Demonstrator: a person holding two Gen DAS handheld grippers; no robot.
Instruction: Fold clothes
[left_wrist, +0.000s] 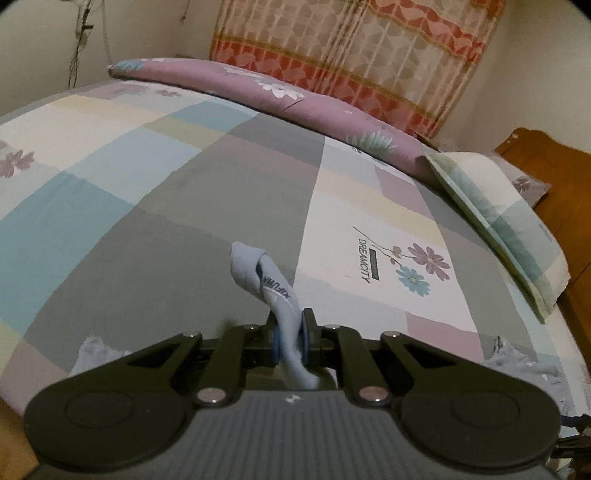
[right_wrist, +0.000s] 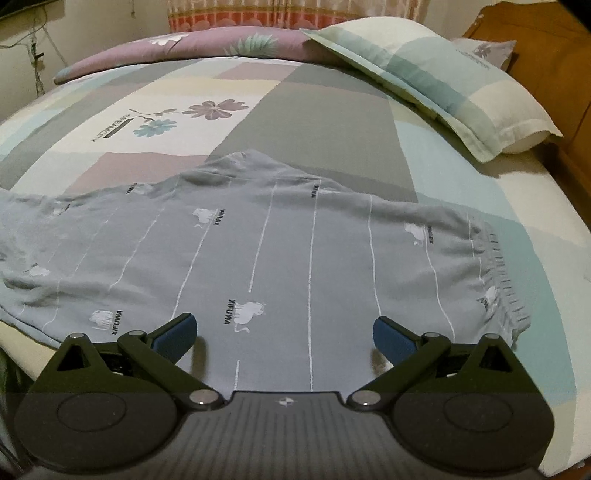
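Observation:
Grey-blue pyjama trousers (right_wrist: 280, 243) with thin white stripes and small printed animals lie spread across the bed, their elastic waistband (right_wrist: 498, 273) at the right. My right gripper (right_wrist: 284, 332) hovers open just above the near edge of the cloth, nothing between its blue pads (right_wrist: 177, 334). In the left wrist view my left gripper (left_wrist: 290, 338) is shut on a bunched end of the same trousers (left_wrist: 266, 280), and the pinched cloth sticks up and forward past the fingers. More of the cloth shows low on either side, mostly hidden by the gripper body.
The bed sheet (left_wrist: 166, 192) has pastel checks and flower prints. A mauve flowered quilt (left_wrist: 258, 88) lies rolled along the far edge, and a checked pillow (right_wrist: 443, 81) sits at the right. A wooden headboard (left_wrist: 554, 177) and a patterned curtain (left_wrist: 351, 48) stand beyond.

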